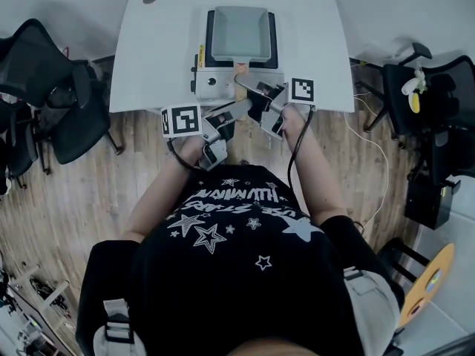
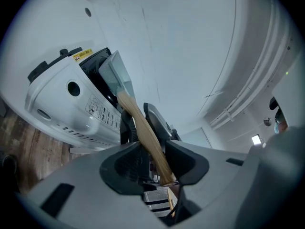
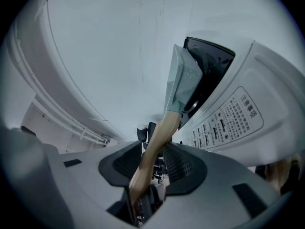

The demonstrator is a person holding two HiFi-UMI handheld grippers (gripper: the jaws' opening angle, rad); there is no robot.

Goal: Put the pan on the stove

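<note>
2 tools grip 1 wooden handle (image 1: 241, 67). The left gripper view shows the left tool (image 2: 155, 151) clenched on the light wood, with the other tool's dark fingers (image 2: 155, 118) just beyond it. The right gripper view shows the right tool (image 3: 153, 159) clenched on the same handle, the wood filling the gap between its ribbed pads.

Only the head view shows both tools at once. The right one sits nearer the pan (image 1: 239, 32), and each carries a cube with a black-and-white square marker (image 1: 182, 119).

The pan is grey and square and rests on the dark top of the stove (image 1: 210, 80), which stands on the white desk (image 1: 159, 58). Its handle, the long axis, points straight back from the pan over the stove's control panel toward the person at the desk's near edge.

The left gripper view catches a yellow sticker (image 2: 82, 55) on the stove's rim, its print too small to read. The right gripper view shows a block of Chinese print (image 3: 240, 113) on the stove's white casing, not clear enough to read off.
</note>
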